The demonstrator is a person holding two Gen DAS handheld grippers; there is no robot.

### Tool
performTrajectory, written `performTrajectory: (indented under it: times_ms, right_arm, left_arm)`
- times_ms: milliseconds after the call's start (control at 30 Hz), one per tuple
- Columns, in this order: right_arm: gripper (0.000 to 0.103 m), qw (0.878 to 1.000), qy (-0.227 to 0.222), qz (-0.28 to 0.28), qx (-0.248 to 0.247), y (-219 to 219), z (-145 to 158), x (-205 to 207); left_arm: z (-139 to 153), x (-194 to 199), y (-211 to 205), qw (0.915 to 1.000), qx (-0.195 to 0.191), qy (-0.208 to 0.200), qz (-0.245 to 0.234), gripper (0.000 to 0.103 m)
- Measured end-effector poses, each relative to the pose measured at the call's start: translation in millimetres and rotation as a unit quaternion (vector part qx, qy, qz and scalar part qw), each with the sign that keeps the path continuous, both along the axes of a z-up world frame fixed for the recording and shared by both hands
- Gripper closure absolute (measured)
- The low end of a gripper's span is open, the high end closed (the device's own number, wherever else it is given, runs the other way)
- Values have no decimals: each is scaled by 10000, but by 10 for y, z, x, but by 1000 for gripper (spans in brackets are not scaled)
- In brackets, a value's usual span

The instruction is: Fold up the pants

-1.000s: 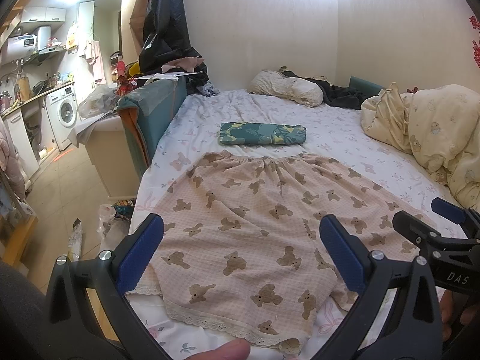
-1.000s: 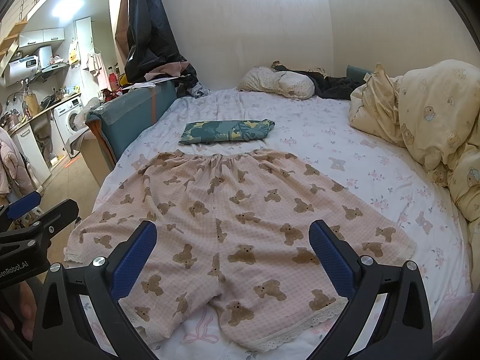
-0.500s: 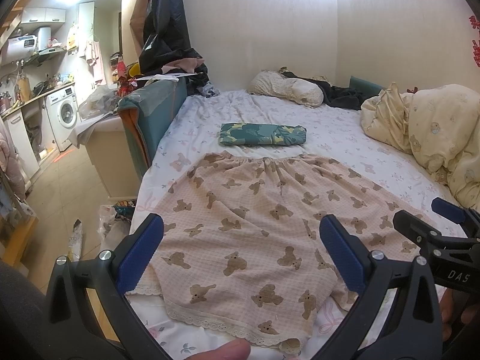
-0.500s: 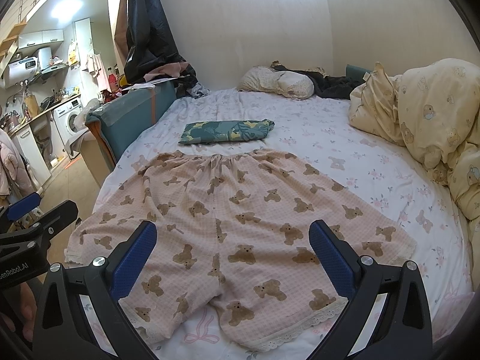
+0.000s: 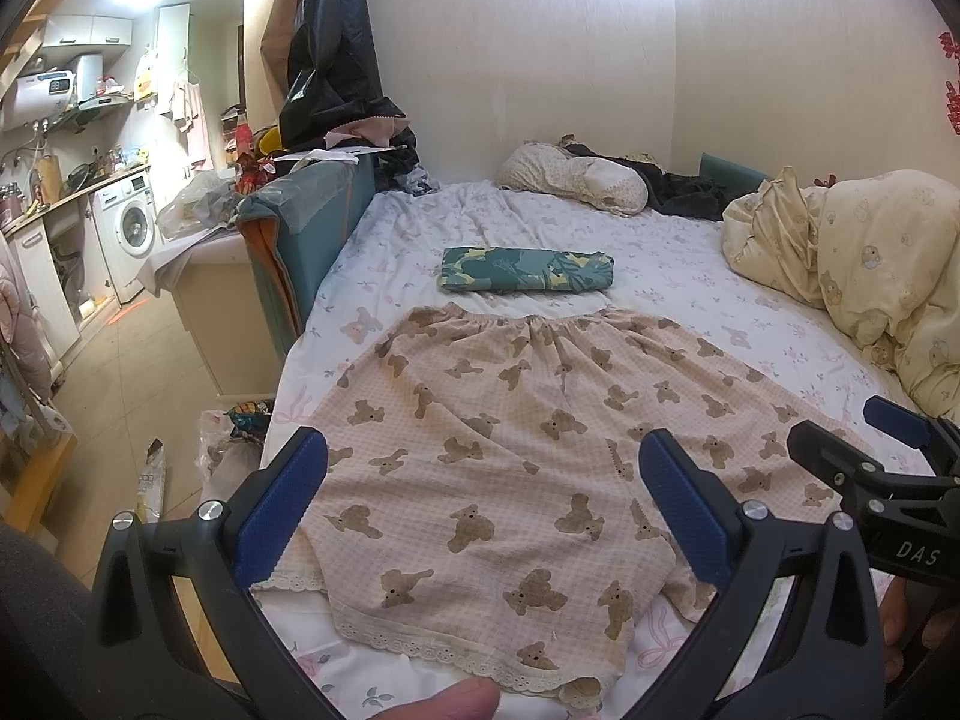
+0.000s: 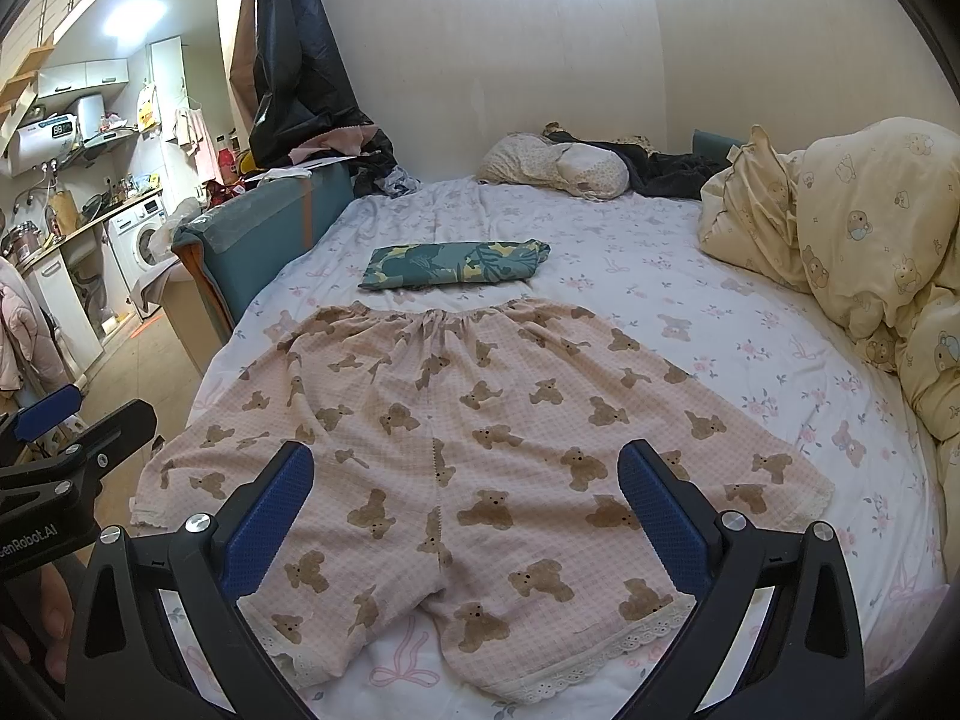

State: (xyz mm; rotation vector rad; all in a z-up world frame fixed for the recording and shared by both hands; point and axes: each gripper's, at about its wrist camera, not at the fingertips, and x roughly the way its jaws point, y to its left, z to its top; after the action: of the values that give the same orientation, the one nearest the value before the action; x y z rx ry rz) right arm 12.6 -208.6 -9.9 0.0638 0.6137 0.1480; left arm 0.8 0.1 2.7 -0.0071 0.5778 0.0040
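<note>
A bed (image 6: 708, 276) with a white sheet printed in small flowers, bows and bears fills most of both views. A bunched cream duvet (image 6: 852, 228) with cartoon bears is heaped along the bed's right side, and a pale pillow (image 6: 558, 165) lies at the bed's far end against the wall. Off the bed's left edge stands a teal padded headboard-like panel (image 6: 264, 228), and further left of the bed a washing machine (image 5: 129, 228) sits under a counter.

The pants (image 6: 474, 426) lie spread flat on the near half of the bed, unfolded. They are short, wide-legged pyjama pants in pale pink check, scattered with brown teddy bears. The gathered elastic waistband points toward the far end of the bed; both leg openings, trimmed in white lace, point to the bed's near edge. The legs splay apart, the fabric lies mostly smooth with slight gathers under the waistband, and a centre seam runs down to the crotch.

A folded green leaf-print cloth (image 6: 453, 264) lies on the bed just beyond the waistband, apart from it.

The left gripper (image 5: 480, 510) hovers over the pants' left leg, blue pads spread wide, holding nothing. The right gripper (image 6: 465, 516) hovers over the crotch and right leg, likewise spread wide and holding nothing.
</note>
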Motion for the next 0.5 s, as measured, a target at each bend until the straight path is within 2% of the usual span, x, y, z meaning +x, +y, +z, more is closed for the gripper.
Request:
performTrajectory:
  times_ms: [133, 233, 300, 400, 500]
  right_arm:
    - [0, 10000, 26, 17, -8, 44, -57, 3]
    - [0, 9999, -40, -33, -114, 68, -47, -1]
    - [0, 9999, -62, -95, -60, -10, -54, 7]
    - [0, 9994, 21, -331, 92, -219, -36, 43]
    - [0, 9963, 352, -753, 225, -573, -14, 163]
  left_arm:
    - [-2, 36, 40, 10000, -68, 54, -31, 1]
    - [41, 92, 142, 9992, -356, 114, -126, 1]
    - [60, 182, 124, 9996, -145, 206, -109, 1]
    - [85, 292, 127, 9993, -167, 339, -57, 1]
    - [93, 407, 71, 9985, -88, 528, -109, 1]
